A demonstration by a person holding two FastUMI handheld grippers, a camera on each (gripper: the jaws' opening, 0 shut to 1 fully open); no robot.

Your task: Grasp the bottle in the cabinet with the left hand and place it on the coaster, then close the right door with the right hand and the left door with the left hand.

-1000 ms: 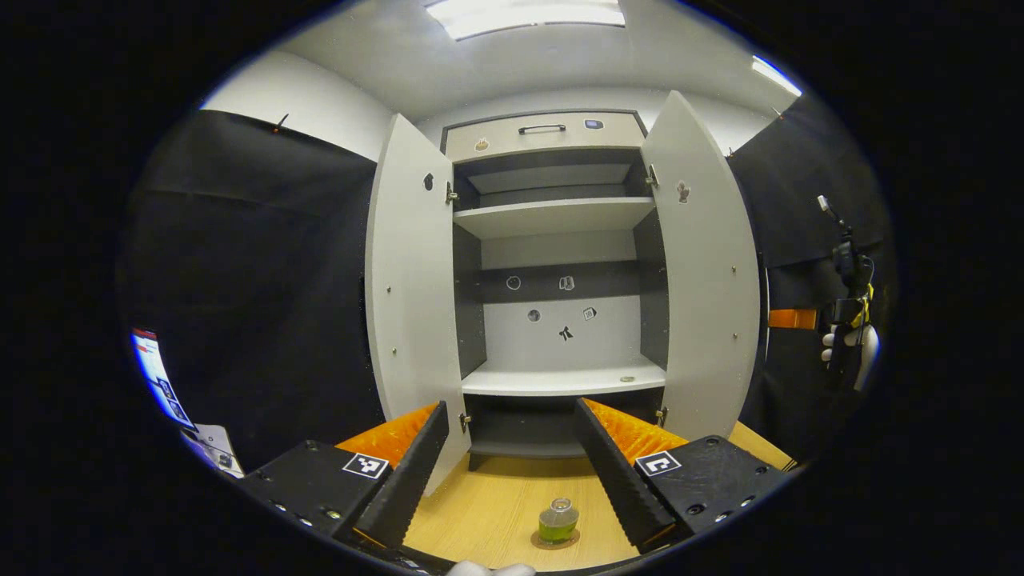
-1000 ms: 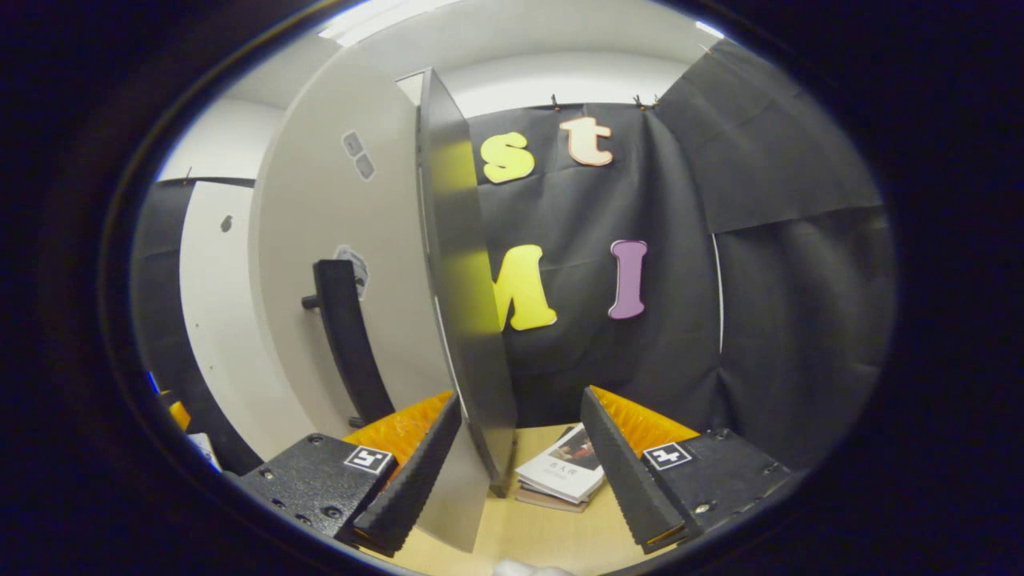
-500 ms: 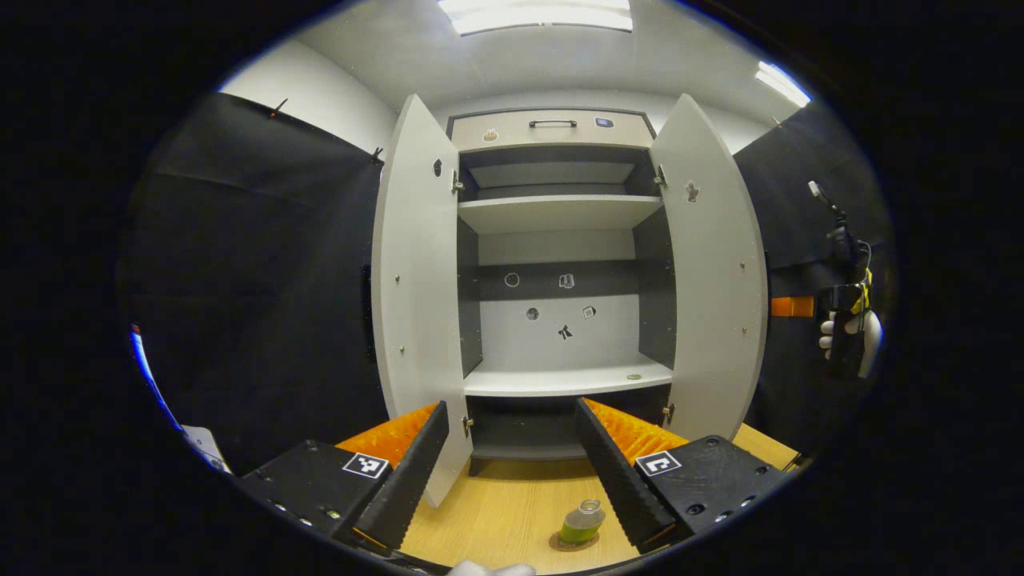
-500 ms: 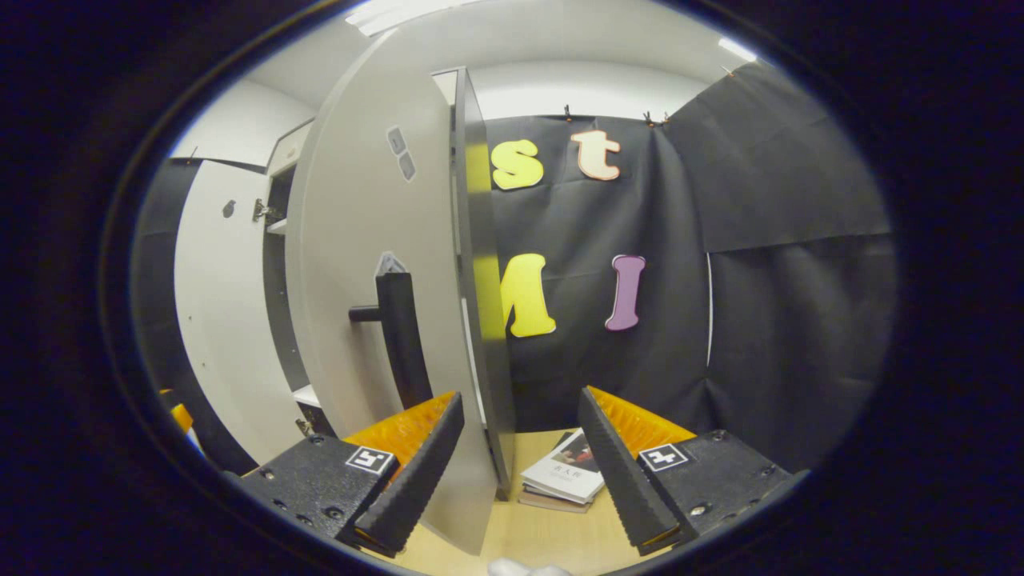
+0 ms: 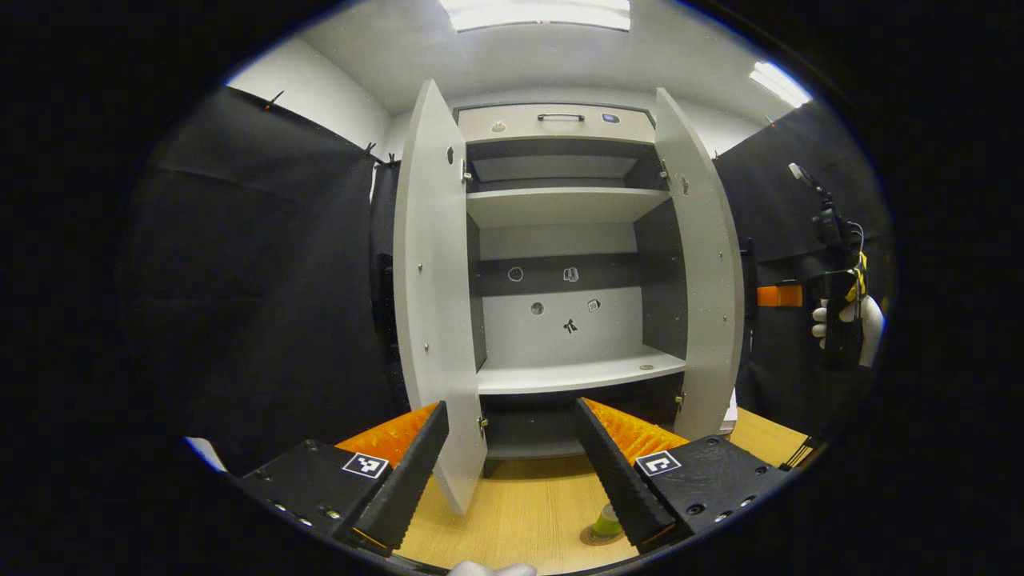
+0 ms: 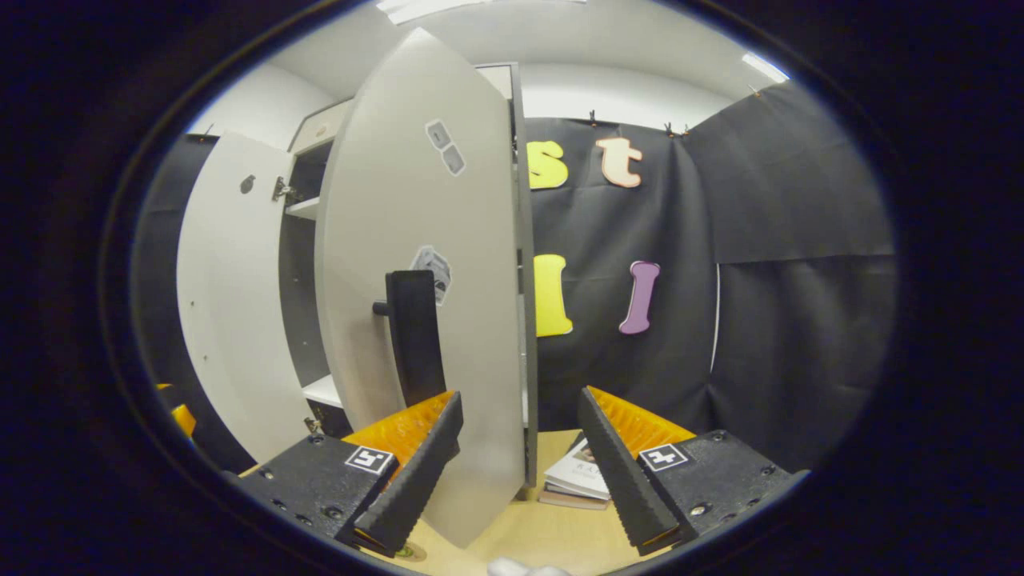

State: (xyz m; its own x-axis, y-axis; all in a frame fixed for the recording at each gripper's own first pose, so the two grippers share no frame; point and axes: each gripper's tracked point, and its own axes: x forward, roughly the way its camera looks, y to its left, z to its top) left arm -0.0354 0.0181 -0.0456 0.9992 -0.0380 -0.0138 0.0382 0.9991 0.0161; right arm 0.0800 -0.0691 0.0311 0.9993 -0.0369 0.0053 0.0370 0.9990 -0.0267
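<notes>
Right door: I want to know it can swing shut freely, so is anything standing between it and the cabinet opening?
Nothing visible blocks it. In the left gripper view the right door stands open beside bare shelves, and the bottle sits on the coaster on the table, forward of the cabinet.

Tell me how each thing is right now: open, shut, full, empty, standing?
Left door: open.
Right door: open, partly swung in.
Drawer: shut.
Shelves: bare.
Bottle: upright on the coaster.
Books: stacked flat on the table.
Left gripper: fingers apart, holding nothing.
Right gripper: fingers apart, straddling the right door's edge.
</notes>
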